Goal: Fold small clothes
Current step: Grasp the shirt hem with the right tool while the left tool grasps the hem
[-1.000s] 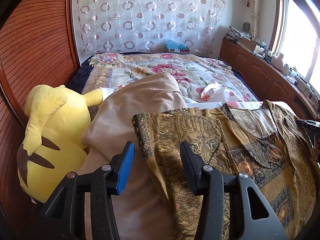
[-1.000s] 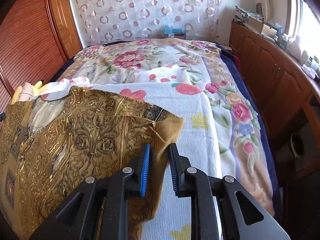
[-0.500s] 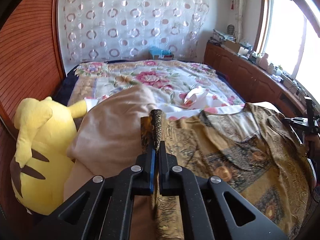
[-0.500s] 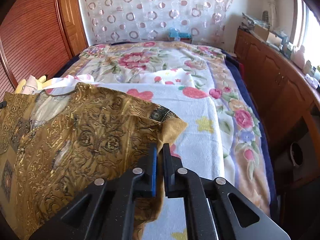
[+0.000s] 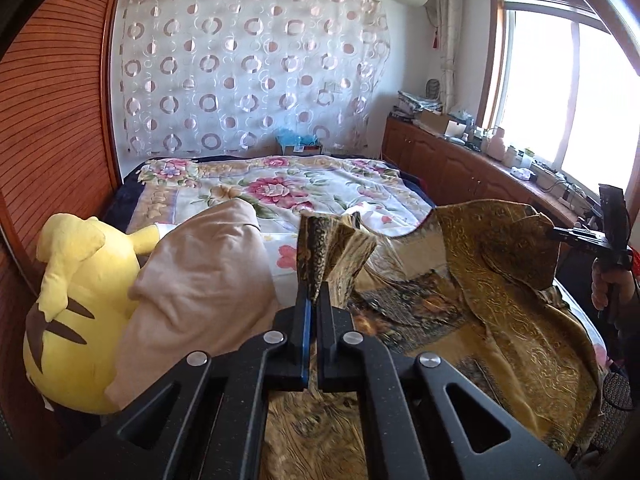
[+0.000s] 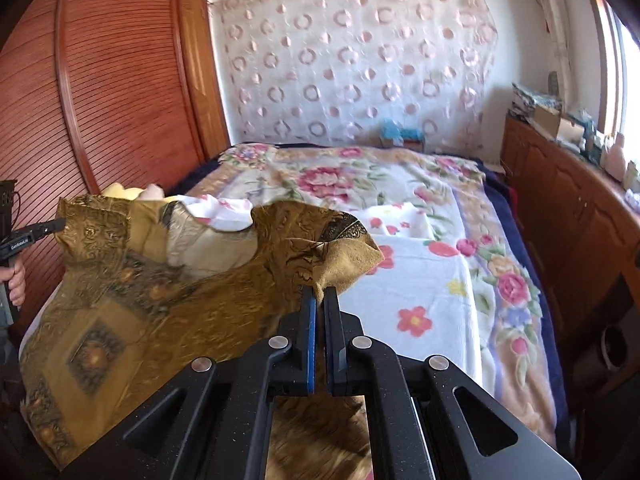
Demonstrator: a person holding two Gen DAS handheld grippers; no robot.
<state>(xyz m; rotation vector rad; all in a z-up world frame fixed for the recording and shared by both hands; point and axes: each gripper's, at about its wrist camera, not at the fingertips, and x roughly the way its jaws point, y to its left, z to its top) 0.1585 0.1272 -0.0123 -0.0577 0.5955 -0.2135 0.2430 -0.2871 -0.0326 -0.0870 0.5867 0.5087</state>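
With the left gripper [image 5: 313, 300] and right gripper [image 6: 320, 300] each clamped on a shoulder corner of the gold top [image 6: 132, 320] – raised off the bed's [image 6: 440, 304] near end – keep both corners level, the cloth taut.

Daylight glares through the window [image 5: 568, 92]; fisheye edges bend; nearest cloth blurs.

Gold patterned garment [image 6: 132, 312], both sleeves raised off bed
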